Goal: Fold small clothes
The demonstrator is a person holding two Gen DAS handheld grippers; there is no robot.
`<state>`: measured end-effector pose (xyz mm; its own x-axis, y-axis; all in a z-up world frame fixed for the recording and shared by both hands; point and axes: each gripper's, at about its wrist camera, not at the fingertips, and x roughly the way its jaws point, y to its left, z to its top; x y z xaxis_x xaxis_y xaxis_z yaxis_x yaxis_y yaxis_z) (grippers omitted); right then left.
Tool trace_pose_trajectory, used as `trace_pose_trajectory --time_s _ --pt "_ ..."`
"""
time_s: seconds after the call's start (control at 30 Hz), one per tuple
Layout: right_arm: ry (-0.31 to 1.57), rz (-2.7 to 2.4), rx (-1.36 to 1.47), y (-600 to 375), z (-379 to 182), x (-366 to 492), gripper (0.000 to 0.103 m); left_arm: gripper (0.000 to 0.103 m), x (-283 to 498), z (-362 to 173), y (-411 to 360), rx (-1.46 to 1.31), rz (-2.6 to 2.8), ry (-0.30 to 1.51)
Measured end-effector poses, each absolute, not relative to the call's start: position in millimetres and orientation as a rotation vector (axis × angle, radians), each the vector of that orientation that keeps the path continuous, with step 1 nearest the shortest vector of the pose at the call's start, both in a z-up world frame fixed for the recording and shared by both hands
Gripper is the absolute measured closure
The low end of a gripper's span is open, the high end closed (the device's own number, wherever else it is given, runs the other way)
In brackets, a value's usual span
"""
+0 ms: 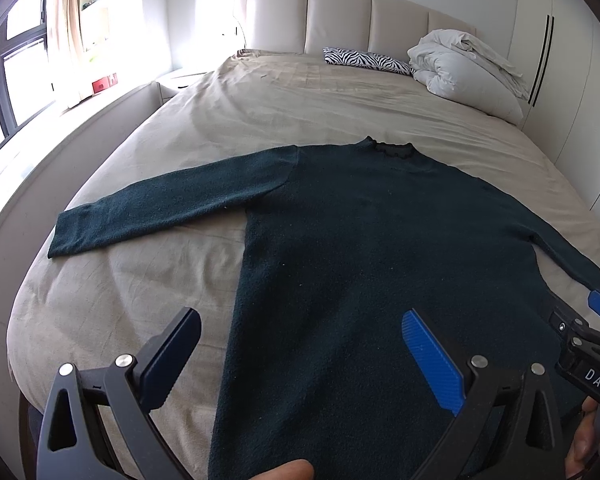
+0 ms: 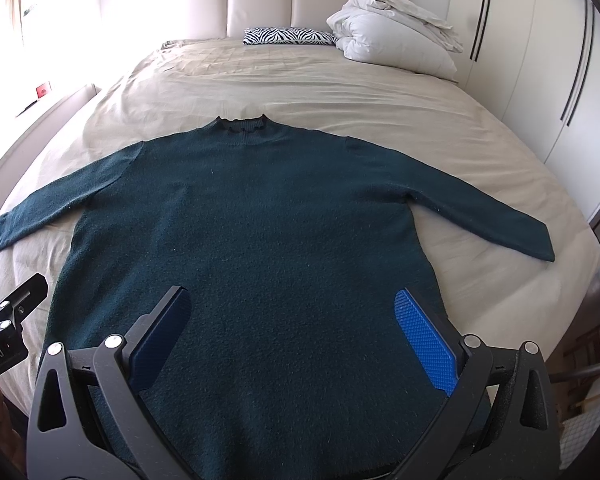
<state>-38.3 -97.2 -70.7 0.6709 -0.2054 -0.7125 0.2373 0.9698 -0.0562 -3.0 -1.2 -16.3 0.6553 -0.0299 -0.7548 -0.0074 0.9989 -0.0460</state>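
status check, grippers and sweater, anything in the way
Left gripper open, right gripper open, both empty above the hem. Dark green sweater flat on bed, sleeves spread, unfolded. Zebra pillow and duvet sit apart by headboard.

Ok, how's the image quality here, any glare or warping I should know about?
Left wrist view: the window is blown out white, washing out the bed's left side; fisheye bends the bed edges; the dark green sweater loses knit detail. Right wrist view: glare fills the upper left corner, the sweater texture reads sharper, the wardrobe lines curve.
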Motion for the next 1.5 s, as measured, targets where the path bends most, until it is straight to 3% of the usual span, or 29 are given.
trace_pose_trajectory --time_s 0.23,0.37,0.53,0.77,0.97,1.07,1.23,1.33,1.4,1.5 --pt "0.526 -0.180 0.094 -119.3 -42.6 -62.2 0.000 0.000 -0.7 -17.4 -7.9 -0.095 -0.097 0.831" --pt "0.492 -0.231 0.125 -161.0 -35.2 -61.0 0.000 0.000 13.3 -22.4 -10.0 -0.158 -0.192 0.870" --pt "0.508 -0.354 0.308 -271.9 -42.0 -57.4 0.000 0.000 36.6 -30.3 -14.8 -0.238 -0.263 0.879" --pt "0.525 -0.472 0.884 -488.3 -104.5 -81.8 0.001 0.000 69.3 -43.8 -27.3 -0.256 -0.248 0.911" --pt "0.505 -0.519 1.185 -593.1 -172.8 -108.2 0.032 0.000 98.6 -57.1 -37.8 -0.225 -0.222 0.974" --pt "0.481 -0.525 1.250 -617.1 -196.1 -110.4 0.038 0.001 107.9 -62.0 -41.9 -0.252 -0.265 0.989" --pt "0.422 -0.545 1.263 -645.3 -210.9 -102.5 0.042 0.012 112.3 -68.1 -51.0 -0.266 -0.309 1.006" --pt "0.413 -0.568 1.267 -668.5 -216.4 -89.0 0.051 0.020 112.2 -73.5 -53.7 -0.269 -0.327 1.021" --pt "0.426 -0.587 1.261 -680.0 -218.8 -82.4 0.072 0.024 111.7 -76.8 -51.9 -0.290 -0.339 1.031" --pt "0.467 -0.600 1.224 -682.6 -214.3 -67.5 0.094 0.032 110.8 -78.5 -47.3 -0.314 -0.361 1.034"
